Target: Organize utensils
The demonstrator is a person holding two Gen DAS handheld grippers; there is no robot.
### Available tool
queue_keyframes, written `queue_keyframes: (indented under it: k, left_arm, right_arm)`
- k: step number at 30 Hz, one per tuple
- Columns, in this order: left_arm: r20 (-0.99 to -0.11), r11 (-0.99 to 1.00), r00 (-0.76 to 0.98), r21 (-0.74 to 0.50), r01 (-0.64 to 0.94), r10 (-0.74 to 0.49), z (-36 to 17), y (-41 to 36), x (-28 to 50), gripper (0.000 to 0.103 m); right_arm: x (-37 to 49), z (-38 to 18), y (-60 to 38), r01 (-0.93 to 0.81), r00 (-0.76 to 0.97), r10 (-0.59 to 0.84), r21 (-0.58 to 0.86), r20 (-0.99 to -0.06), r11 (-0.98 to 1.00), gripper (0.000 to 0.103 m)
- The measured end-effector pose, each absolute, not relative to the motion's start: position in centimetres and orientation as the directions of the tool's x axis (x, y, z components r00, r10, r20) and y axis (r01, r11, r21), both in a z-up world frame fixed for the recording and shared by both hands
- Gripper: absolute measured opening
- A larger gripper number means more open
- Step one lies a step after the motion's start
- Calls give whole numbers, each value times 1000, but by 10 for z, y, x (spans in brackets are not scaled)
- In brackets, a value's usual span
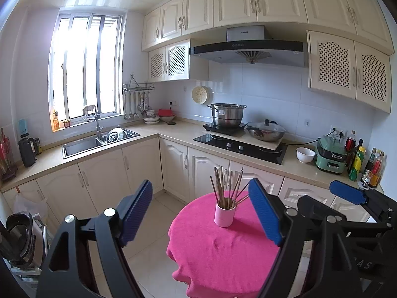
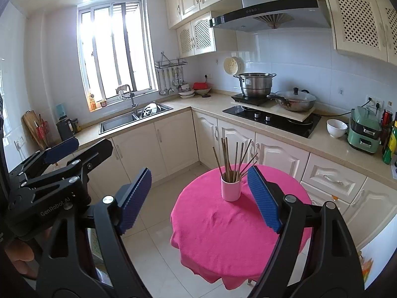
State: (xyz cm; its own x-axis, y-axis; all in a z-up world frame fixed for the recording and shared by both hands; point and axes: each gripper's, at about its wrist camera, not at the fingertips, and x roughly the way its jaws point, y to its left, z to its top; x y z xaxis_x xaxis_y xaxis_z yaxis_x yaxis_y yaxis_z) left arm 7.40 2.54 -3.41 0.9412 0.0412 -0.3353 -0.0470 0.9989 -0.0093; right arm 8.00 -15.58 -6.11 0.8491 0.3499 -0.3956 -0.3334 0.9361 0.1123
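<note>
A: Where are the utensils?
B: Brown chopsticks stand in a pink cup on the pink-draped round surface, centre of frame.
A: And the claws?
B: Left claw and right claw both gape wide, blue pads empty, touching nothing, short of the cup.

bright daylight poured through the window, panes blown out to white glare, soft sheen on the ceiling, heavy fisheye bending at the edges, dark vignetted corners, far counter bottles perhaps slightly soft
</note>
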Motion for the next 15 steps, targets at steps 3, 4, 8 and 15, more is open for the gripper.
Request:
queue_keyframes:
  k: [3,4,8,15]
  left_arm:
    - [-334,999,941,-6,-48,43,-33,24,75,78]
    - [-335,999,941,-7,-48,43,-33,24,75,78]
    - [-337,999,940,-5,-47,43,-33,22,76,78]
    - [-339,999,940,-5,-47,43,-34,21,77,78]
  right_arm:
    - [81,-62,-156,-332,849,350,116,-397,936,79]
    - [81,-62,-156,-331,849,350,118,-397,936,79]
    - [81,-63,-157,-330,848,349,118,-398,937,79]
    - [81,-64,-157,-327,848,348,121,-400,937,79]
